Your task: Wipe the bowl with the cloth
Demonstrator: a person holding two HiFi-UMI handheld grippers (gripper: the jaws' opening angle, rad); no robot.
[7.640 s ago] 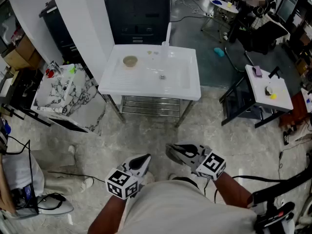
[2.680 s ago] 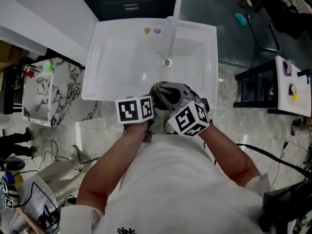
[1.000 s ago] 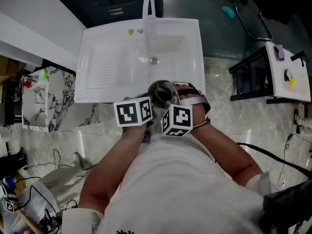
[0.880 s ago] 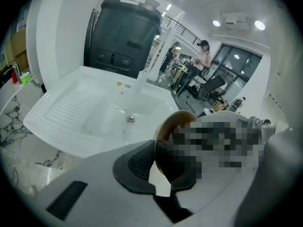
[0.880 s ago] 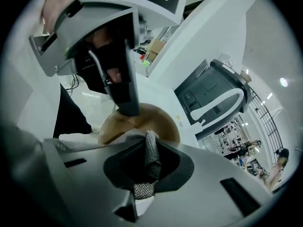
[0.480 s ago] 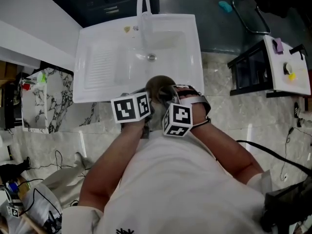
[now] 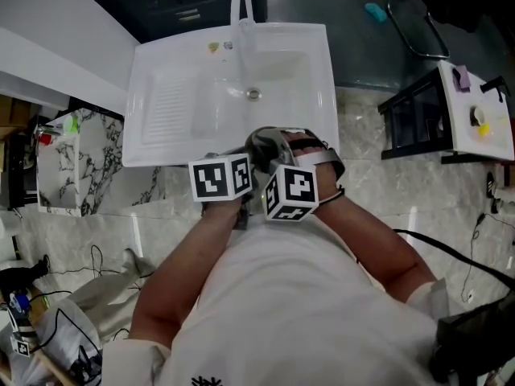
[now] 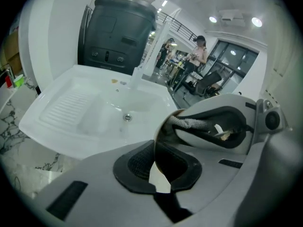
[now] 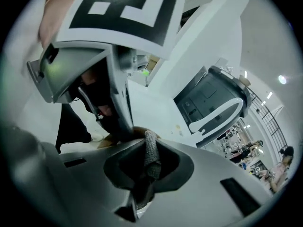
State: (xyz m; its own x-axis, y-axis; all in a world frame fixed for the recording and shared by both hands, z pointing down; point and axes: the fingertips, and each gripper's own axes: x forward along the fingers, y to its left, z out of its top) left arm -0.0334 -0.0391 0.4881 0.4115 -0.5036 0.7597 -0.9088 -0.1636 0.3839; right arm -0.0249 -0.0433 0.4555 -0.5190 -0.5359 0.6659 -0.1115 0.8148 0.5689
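Movement at the sink (image 7: 161, 127): the bowl (image 8: 157, 143), which had sat on the drainboard at the start with the person well back, was lifted and hung over the sink's 6 o'clock edge, with the drain (image 7: 253, 94) at its 12 o'clock. The left gripper (image 8: 158, 169) had its jaws clamped tight on the bowl's rim. The bowl showed edge-on there, tilted, dark brownish inside and paler outside. The right gripper (image 9: 144, 176) pinched the grey knitted cloth (image 9: 150, 155) between closed jaws, a fold standing up past the tips. Half a second before, the bowl's round brown mouth showed clear in the head view; at this moment the right gripper had slid across from 3 o'clock and covered most of it. I judged that a wiping stroke was under way. In the left gripper view the cloth lay at the rim, about 1 o'clock; how much of the inner wall it touched, no view showed.
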